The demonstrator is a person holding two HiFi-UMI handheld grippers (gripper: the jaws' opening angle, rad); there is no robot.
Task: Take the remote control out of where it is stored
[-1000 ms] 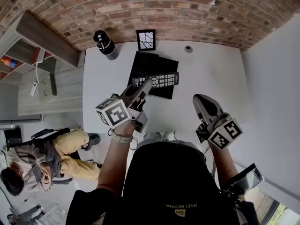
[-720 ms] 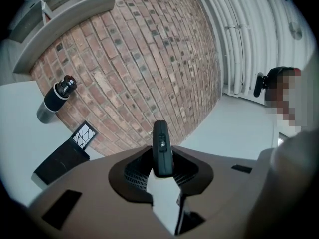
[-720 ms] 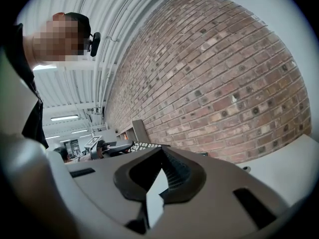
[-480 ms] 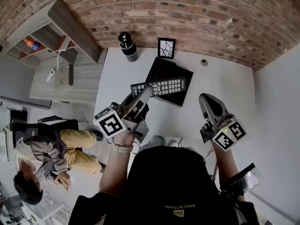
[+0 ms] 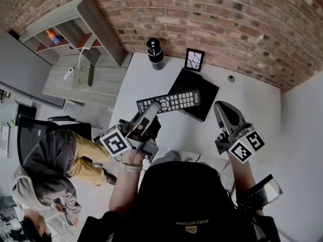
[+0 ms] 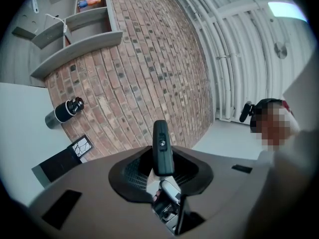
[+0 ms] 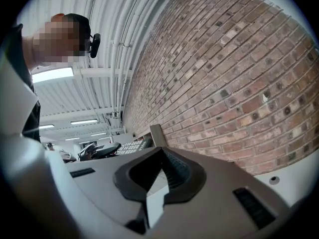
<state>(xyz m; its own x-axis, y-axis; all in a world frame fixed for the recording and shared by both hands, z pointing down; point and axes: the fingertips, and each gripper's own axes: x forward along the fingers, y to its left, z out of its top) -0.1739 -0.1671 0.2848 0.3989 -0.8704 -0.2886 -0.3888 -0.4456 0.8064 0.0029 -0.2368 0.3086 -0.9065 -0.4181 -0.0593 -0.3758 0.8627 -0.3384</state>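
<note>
Your left gripper (image 5: 153, 109) has lifted the remote (image 5: 171, 101) higher now.
Its jaws are clamped on the remote's end, holding it over the black case (image 5: 206, 91); your right gripper (image 5: 221, 109) is closed up, empty.

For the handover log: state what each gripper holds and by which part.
The left gripper clamps the remote control near one end, the rest sticking out sideways. The right gripper holds nothing.

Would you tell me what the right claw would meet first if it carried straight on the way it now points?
Most likely the brick wall: the empty right claw points roughly level above the table, and only brick shows ahead, though depth is unclear.
</note>
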